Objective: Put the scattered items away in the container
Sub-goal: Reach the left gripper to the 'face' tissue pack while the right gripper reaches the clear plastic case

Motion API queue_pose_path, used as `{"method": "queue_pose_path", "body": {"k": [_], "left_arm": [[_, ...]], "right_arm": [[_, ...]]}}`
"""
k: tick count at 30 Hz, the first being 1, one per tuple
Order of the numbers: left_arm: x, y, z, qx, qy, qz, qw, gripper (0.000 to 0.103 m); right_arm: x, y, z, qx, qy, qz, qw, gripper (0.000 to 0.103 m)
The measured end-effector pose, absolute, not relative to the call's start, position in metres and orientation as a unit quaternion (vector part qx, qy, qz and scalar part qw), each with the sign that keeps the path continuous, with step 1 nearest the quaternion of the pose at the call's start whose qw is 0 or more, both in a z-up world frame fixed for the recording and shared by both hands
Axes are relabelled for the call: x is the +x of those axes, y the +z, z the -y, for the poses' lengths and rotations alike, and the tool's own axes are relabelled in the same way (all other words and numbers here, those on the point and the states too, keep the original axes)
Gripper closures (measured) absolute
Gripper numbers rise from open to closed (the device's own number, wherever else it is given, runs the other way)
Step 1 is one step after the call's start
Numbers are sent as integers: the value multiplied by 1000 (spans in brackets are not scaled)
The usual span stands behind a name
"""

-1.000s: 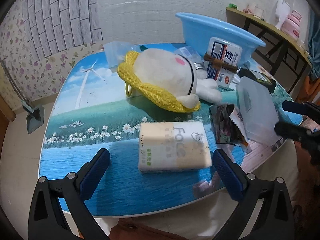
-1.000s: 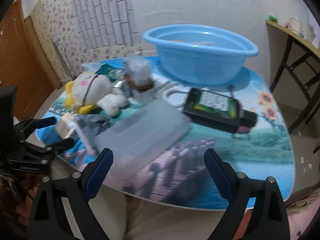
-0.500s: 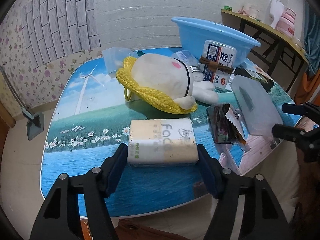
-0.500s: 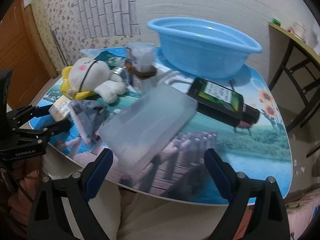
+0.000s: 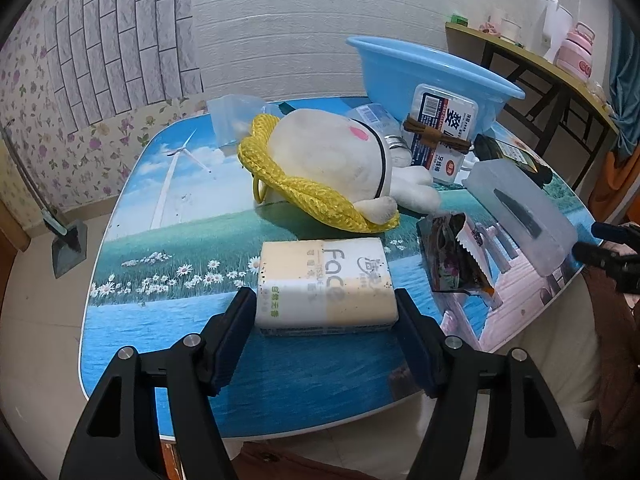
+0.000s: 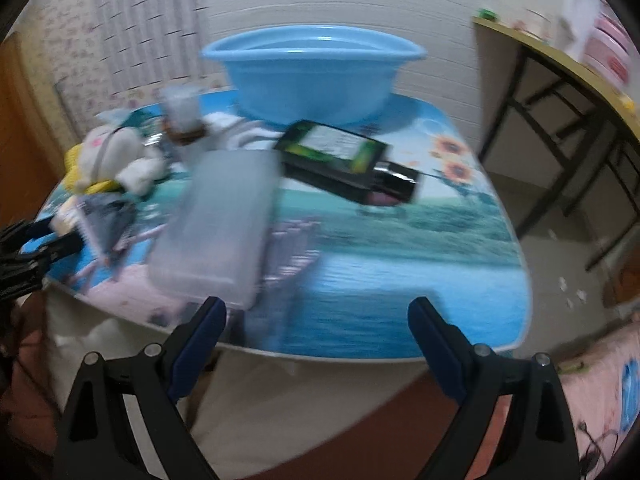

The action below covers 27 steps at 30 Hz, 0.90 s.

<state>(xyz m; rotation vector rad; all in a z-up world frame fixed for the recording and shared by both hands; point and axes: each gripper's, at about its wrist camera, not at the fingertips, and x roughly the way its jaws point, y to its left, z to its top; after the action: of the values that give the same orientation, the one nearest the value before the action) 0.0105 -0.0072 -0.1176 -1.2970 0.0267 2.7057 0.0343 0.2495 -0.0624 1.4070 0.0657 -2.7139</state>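
My left gripper (image 5: 326,316) has just closed in on the soft cream-and-white plastic-wrapped tissue pack (image 5: 325,283), which lies at the near edge of the scenery-printed table (image 5: 168,216); the blue pads sit flush against both short ends, so I read it as gripped. The round light-blue plastic basin (image 5: 430,74), my container, stands at the far right of the table, well apart from the pack.

I judge the main risk to be the pack itself: it is squashy, and held only by its near end it could sag or slide out on the way. The white plush toy with the yellow knitted hat (image 5: 328,168) and the upright white toothpick box with a brown band (image 5: 440,136) stand between pack and basin, so a low carry could knock them.

My right gripper (image 6: 317,312) hangs wide open and empty over the near table edge, its view blurred. The frosted translucent plastic box (image 6: 218,224) lies just beyond its left finger and overhangs the edge, so a careless sweep could push it off.
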Motion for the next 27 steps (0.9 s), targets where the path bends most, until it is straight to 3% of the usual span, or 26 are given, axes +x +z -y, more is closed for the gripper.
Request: {"method": "queue_pose_path", "body": {"k": [4, 13, 17, 22, 25, 26, 27], "left_arm": [[10, -118, 8, -428, 901, -8, 65, 35], [8, -118, 6, -429, 901, -17, 66, 39], [8, -119, 5, -430, 900, -19, 70, 29], [7, -119, 7, -430, 900, -16, 61, 23], [5, -120, 9, -429, 902, -12, 56, 23], [6, -120, 9, -427, 903, -12, 53, 25], [7, -119, 9, -422, 905, -12, 55, 40]], "right_arm": [[35, -56, -260, 448, -893, 8, 41, 9], [36, -48, -220, 419, -900, -18, 116, 9], [31, -51, -206, 420, -898, -20, 132, 10], [22, -61, -197, 432, -890, -31, 142, 31], [17, -69, -196, 446, -883, -28, 143, 37], [17, -70, -196, 446, -883, -27, 143, 38], [17, -70, -196, 445, -884, -27, 143, 41]]}}
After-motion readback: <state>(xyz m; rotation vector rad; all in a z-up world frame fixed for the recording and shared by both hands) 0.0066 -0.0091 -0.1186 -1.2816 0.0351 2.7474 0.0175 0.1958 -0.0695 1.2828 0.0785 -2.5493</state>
